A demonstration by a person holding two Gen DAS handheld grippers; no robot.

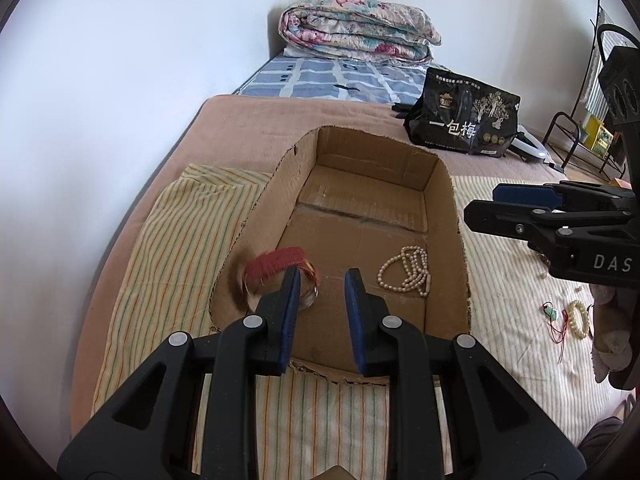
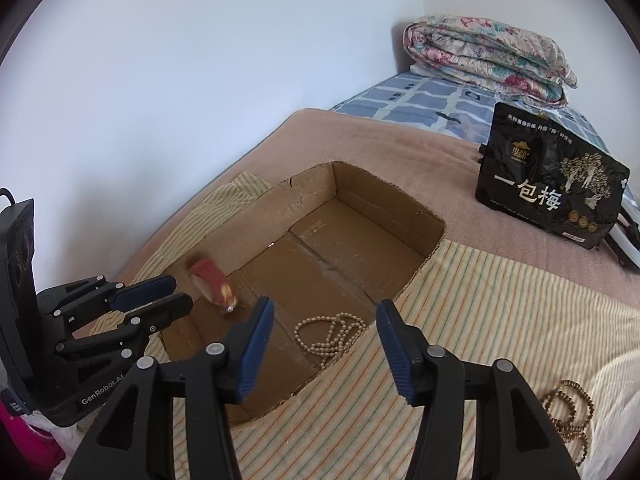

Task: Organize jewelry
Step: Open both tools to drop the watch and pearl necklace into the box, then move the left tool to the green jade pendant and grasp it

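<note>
An open cardboard box (image 1: 440, 168) (image 2: 432, 224) lies on a striped cloth on the bed. Inside it a pearl necklace (image 1: 406, 270) (image 2: 330, 334) lies near the front right. A red and gold bangle (image 1: 276, 262) (image 2: 212, 286), blurred, is by the box's left wall, just off my left fingertips. My left gripper (image 1: 322, 280) (image 2: 170, 294) is open and empty above the box's near end. My right gripper (image 2: 324, 312) (image 1: 480, 204) is open and empty over the box's right rim. A brown bead strand (image 2: 572, 412) lies on the cloth at the right.
A cream bead bracelet (image 1: 578, 318) and a green pendant on red cord (image 1: 554, 314) lie on the cloth right of the box. A black snack bag (image 1: 464, 114) (image 2: 548, 196) stands behind the box. A folded floral quilt (image 1: 356, 28) lies by the wall.
</note>
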